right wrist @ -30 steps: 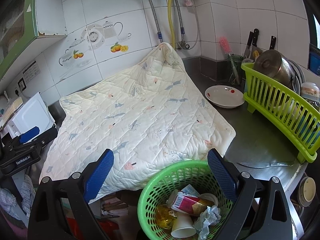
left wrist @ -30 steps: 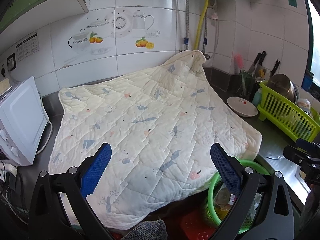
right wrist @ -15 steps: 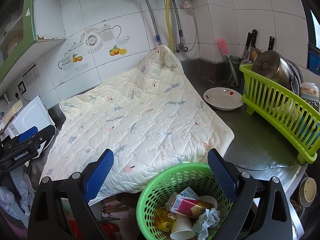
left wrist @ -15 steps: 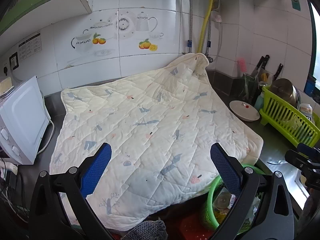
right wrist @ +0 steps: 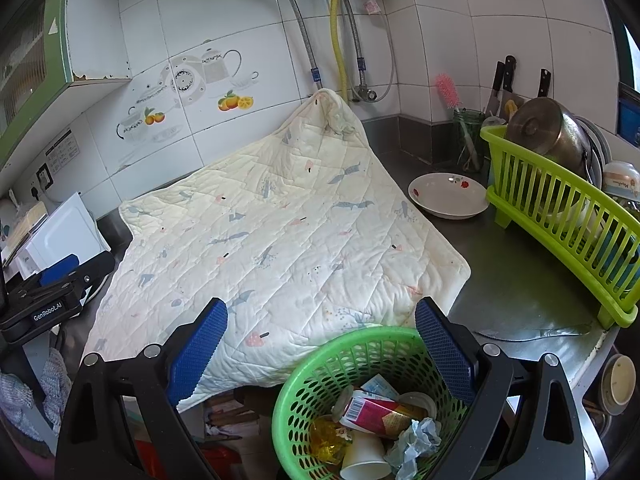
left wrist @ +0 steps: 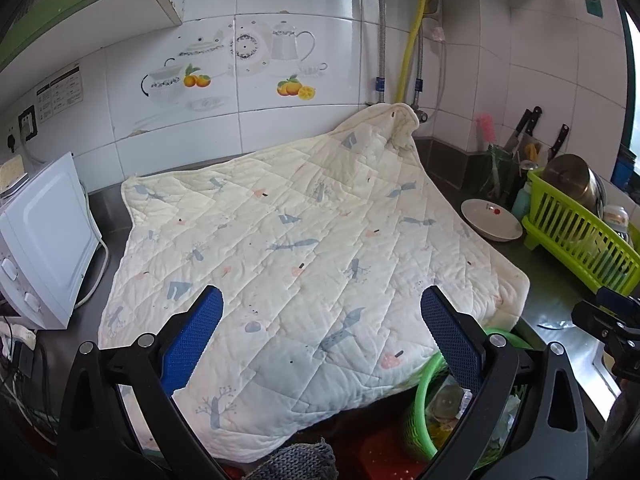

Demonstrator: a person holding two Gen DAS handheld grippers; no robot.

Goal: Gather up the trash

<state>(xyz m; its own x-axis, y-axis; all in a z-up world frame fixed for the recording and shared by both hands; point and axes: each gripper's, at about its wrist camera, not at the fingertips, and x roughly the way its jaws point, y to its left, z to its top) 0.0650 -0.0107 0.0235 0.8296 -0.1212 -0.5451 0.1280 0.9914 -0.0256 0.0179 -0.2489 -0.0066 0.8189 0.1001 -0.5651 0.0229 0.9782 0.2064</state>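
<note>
On the kitchen counter lies a big pale quilt with little blue and pink shapes, and it covers most of the top. Its far corner is bunched up against the wall pipes. Both grippers hang above the near edge of the quilt. The left gripper is spread wide with nothing between its blue pads, and the right gripper is spread wide and empty too. Below the right gripper, just past the counter edge, sits a green trash basket. Inside it are a red and white carton, a white paper cup, a crumpled bit of paper and a yellow wrapper. The quilt's near edge hangs over the counter right beside the basket. To the right stand a white bowl and a bright green dish rack with a metal pot in it. Knives hang on the wall behind. At the left side sits a white microwave.
</note>
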